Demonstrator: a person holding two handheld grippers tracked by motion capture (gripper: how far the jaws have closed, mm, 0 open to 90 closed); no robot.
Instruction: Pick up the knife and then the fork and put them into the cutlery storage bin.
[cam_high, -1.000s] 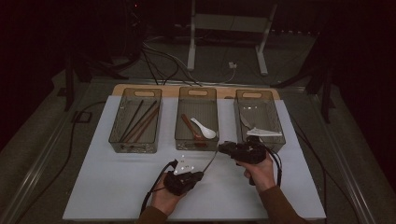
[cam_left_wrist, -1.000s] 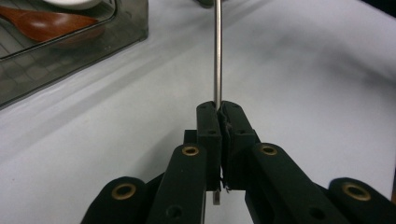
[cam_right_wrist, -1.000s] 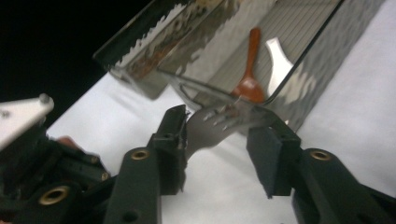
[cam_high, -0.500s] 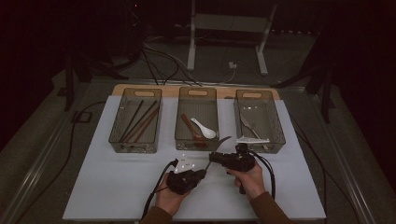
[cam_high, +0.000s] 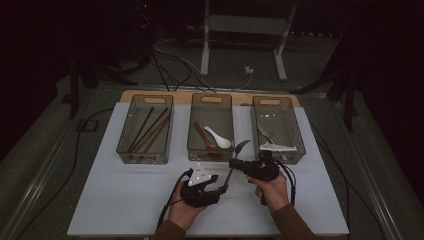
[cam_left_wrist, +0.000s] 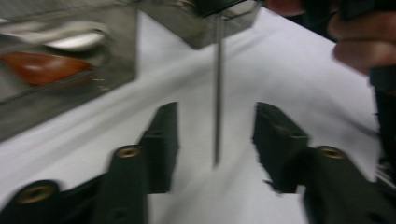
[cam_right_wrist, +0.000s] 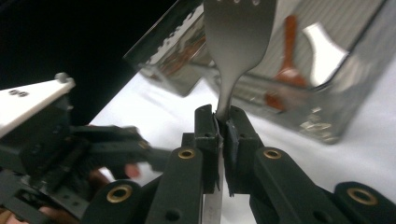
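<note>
So that's a handoff: the right gripper (cam_right_wrist: 223, 122) jaws have just been closing and now pinch the metal fork (cam_right_wrist: 238, 42) by its neck, while the left gripper (cam_left_wrist: 215, 135) jaws have just been opening and stand about half open, the handle between them but untouched. Compared to a second ago the fork has swapped hands; it hangs over the white table (cam_high: 125, 200), just in front of the middle bin (cam_high: 212, 107), and my guess is it's headed for the right bin (cam_high: 276, 107).

Three bins stand in a row at the far side of the tabletop (cam_high: 125, 210): sticks in the left bin (cam_high: 145, 130), two spoons in the middle bin (cam_high: 211, 127), cutlery in the right bin (cam_high: 277, 129). Before the middle and right bins, the fork (cam_high: 235, 161) spans between the left hand-held gripper (cam_high: 221, 189) and the right hand-held gripper (cam_high: 233, 163).
</note>
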